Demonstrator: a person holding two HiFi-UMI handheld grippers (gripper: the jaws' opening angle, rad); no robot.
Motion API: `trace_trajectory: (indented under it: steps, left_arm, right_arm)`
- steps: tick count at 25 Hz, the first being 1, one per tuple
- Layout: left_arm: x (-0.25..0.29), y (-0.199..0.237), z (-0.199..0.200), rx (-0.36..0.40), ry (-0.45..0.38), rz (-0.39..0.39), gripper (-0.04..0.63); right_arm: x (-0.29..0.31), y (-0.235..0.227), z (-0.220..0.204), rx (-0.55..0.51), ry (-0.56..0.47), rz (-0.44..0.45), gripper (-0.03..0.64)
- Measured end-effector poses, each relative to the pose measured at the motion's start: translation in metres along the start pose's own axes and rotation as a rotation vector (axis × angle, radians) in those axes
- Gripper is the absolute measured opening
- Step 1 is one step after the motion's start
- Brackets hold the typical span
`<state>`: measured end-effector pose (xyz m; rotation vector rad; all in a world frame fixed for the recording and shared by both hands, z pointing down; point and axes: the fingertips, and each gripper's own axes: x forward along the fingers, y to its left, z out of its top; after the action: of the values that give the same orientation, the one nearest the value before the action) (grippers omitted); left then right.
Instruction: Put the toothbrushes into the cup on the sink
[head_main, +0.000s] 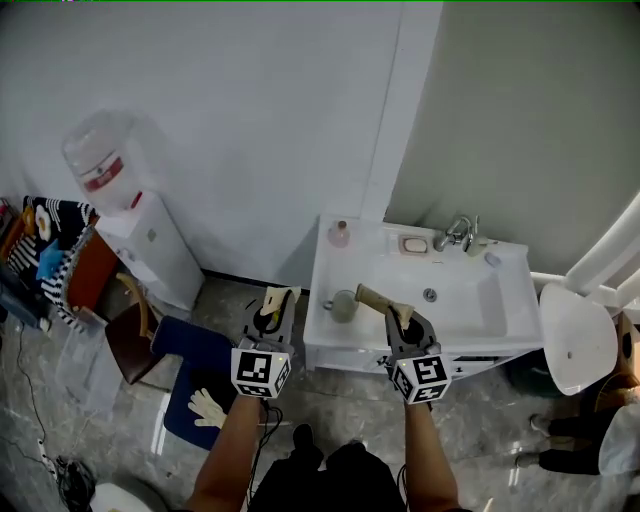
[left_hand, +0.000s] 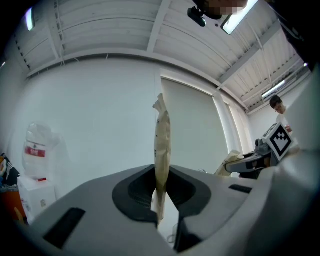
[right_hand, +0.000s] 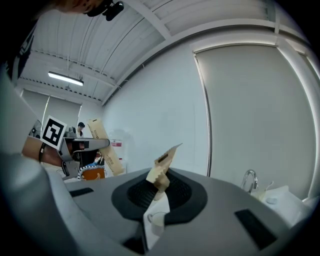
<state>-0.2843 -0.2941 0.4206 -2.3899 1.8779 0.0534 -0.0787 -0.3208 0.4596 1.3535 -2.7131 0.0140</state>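
White ceramic sink unit (head_main: 470, 305) stands ahead of me against the far wall. I'm at its near edge.

Left gripper (head_main: 272, 312) is off the sink's left side, over the floor. Its jaws are clamped on a beige paper-wrapped toothbrush (left_hand: 162, 150), which stands near upright out of the pads.

Right gripper (head_main: 400, 318) is over the sink's near rim. Its jaws are closed on a second beige wrapped toothbrush (head_main: 377, 297), which slants far-left toward the cup.

Grey-green mug-style cup (head_main: 343, 304) sits on the sink's left ledge, between the two grippers. It's upright with nothing in it that I can see. The right toothbrush's free end is just right of it, not inside.

Step, as I judge it: both brushes are picked and this is the carry to the cup, neither one placed.

Next move, as I judge it:
- Right goes first since it's closer.
- Shift left until the free end is over the cup mouth.
- Tip the brush steeper, lower it in, then open.
- The slant risks catching the rim or nudging the cup.
- Then left follows, moving right over the ledge.
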Motion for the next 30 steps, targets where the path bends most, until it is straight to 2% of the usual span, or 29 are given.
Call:
trace_trajectory:
  steps: [9,16,24,30]
  left_arm:
    - [0.026,-0.018,-0.027,-0.032,0.022,-0.072,0.057]
    - [0.059,-0.033,-0.045,-0.041,0.031,-0.098,0.057]
    - [0.094,-0.043,-0.081,-0.050,0.054,-0.129,0.057]
    - [0.105,-0.041,-0.117,-0.069,0.082,-0.122,0.057]
  right_arm:
    - [0.014,-0.009,-0.014,-0.002,0.042,-0.036,0.048]
    - [0.044,-0.019,-0.044,-0.011,0.117,0.003,0.048]
    - [0.081,-0.023,-0.083,-0.008,0.165,0.046,0.048]
    - [0.099,-0.024,-0.117,0.005,0.204,0.061,0.048]
